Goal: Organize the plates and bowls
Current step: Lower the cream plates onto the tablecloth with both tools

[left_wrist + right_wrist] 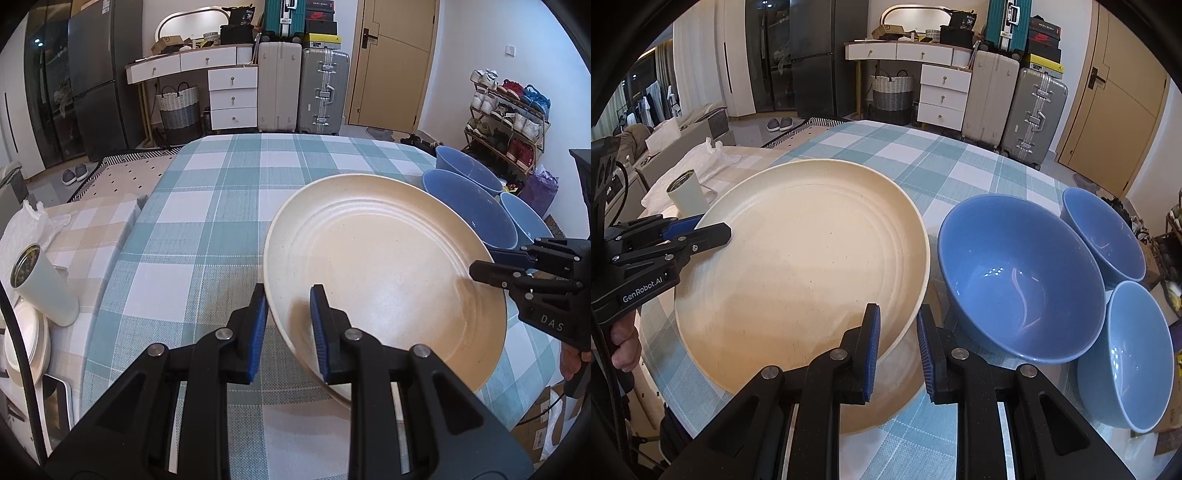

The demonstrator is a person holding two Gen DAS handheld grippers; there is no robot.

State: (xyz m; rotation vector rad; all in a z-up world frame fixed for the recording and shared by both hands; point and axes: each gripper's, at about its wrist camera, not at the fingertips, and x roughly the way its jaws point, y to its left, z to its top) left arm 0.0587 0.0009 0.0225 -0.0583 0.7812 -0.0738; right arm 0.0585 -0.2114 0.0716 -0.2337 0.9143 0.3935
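Gripping the cream plate [384,273] by opposite edges, you have your left hand-held gripper [289,325] pinched on its near-left rim and your right hand-held gripper [898,347] pinched on its right rim, each with one blue pad above and one below the lip. The plate tilts over the checked counter [207,206]; whether it touches the cloth, you cannot tell.

It is matte, speckled cream, round, with shallow concentric ridges inside the rim.

Your right wrist view shows all three blue bowls [1019,277] clustered just beside the plate's right edge, glossy and upright; the left view only catches them partly behind the plate. Only the left view shows a stack of cream plates [26,339] at the far left, beside a white tumbler [44,288].
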